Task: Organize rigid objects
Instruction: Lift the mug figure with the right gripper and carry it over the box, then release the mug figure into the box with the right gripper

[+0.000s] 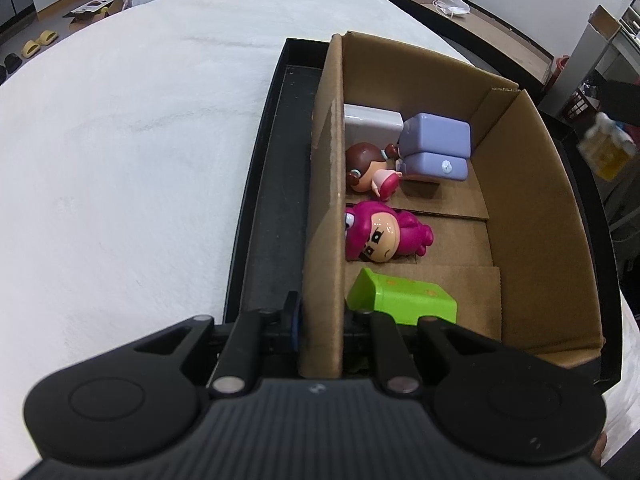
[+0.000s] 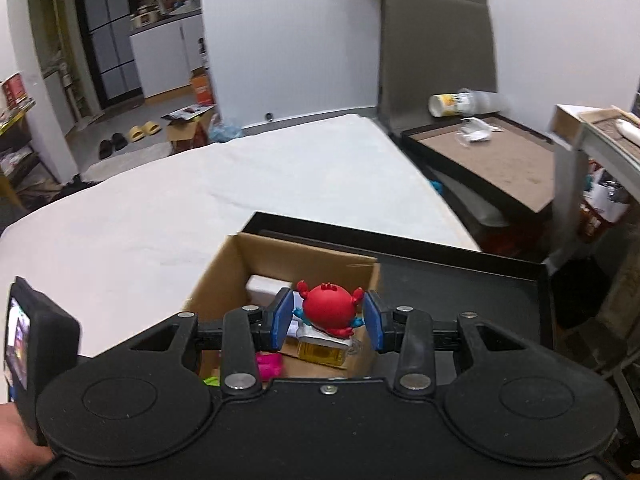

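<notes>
The left gripper (image 1: 320, 312) clamps the cardboard box's (image 1: 532, 208) near wall, steadying it in the black tray (image 1: 272, 184), while the right gripper (image 2: 327, 320) carries the red crab figurine (image 2: 329, 309) above it; the pads seem barely touching.

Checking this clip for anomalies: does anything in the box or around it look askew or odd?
The two dolls, brown-haired and pink, lie tipped on their sides in the cardboard box. The left gripper straddles the box's wall. Otherwise nothing looks spilled or damaged.

Hand-held gripper (image 1: 320, 322) astride cardboard box (image 1: 325, 200) wall.
</notes>
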